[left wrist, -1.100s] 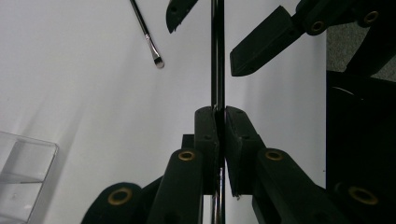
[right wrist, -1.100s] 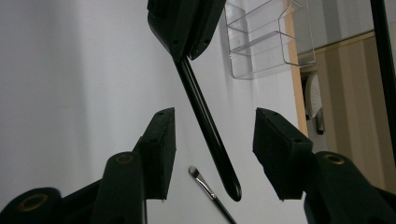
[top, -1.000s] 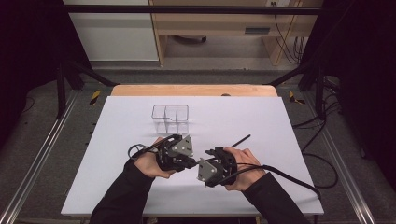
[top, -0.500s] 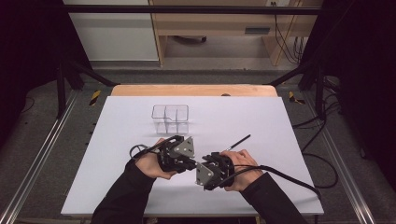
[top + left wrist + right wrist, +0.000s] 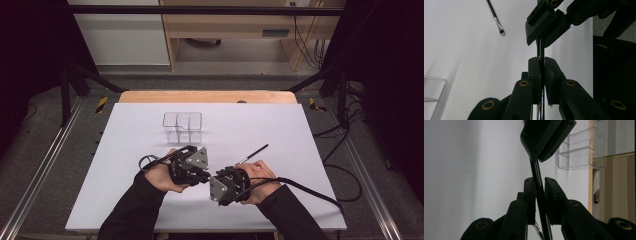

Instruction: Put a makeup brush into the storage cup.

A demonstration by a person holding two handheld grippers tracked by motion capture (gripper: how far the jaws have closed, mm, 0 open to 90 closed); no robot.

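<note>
Black slim brush handle (image 5: 540,47) clenched in both left gripper (image 5: 199,171) and right gripper (image 5: 214,181) jaws

No lettering, label, brand, number or sign can be read anywhere here.

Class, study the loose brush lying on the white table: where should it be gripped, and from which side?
Grip the brush mid-handle, from straight above, jaws straddling it crosswise: it lies flat on the table, thin, bristles at its near end.
</note>
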